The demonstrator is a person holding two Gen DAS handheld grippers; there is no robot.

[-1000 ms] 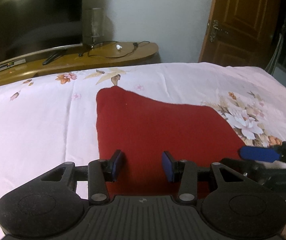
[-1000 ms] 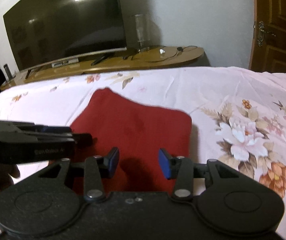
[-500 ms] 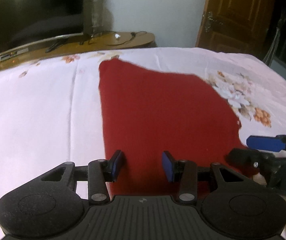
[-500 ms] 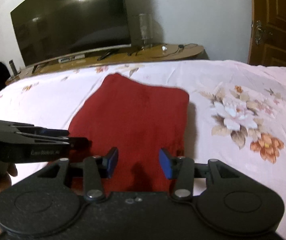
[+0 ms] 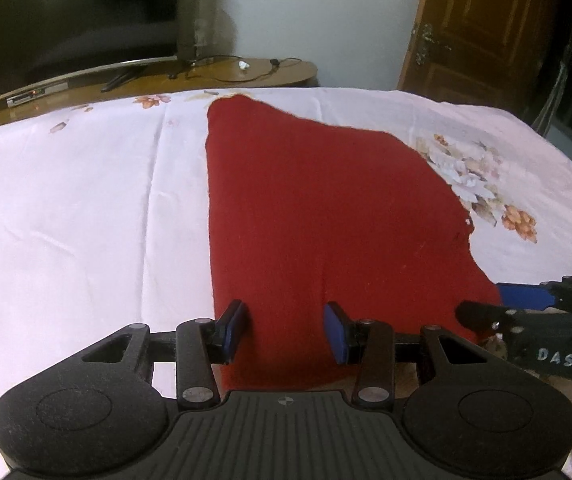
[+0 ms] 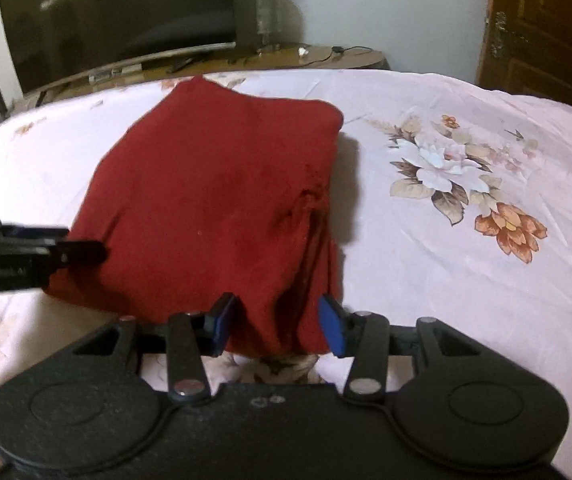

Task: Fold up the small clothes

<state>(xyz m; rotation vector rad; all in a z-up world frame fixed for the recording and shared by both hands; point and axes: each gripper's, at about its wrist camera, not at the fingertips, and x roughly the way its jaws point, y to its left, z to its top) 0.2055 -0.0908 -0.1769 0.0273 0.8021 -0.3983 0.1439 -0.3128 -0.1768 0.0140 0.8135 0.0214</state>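
A bedroom: a bed under a pale pink floral bedsheet (image 5: 85, 200), with a dark television (image 6: 117, 12) on a curved wooden TV bench (image 5: 245, 72) beyond the bed's far edge and a brown door (image 5: 486, 28) to the right of it.

On the middle of that sheet lies the red garment (image 5: 318, 216), already folded into a thick wedge; the right wrist view shows several layers stacked at its right side (image 6: 318, 240), with a rumpled crease there.

The left gripper (image 5: 283, 328) sits at the garment's near left corner, its blue pads spread wide with cloth between them but not pinched. The right gripper (image 6: 273, 322) is at the near right corner, likewise spread wide, with the bunched near edge between its pads, apparently ungripped (contact is hard to judge).

Compared with a second ago, both cameras have dropped and closed in: the garment fills more of each view, and its near edge now reaches the fingers. The opening of both grippers looks unchanged throughout. My reading is that both tools are being lined up on the near corners for another fold away from the person, with the grasp not yet made.
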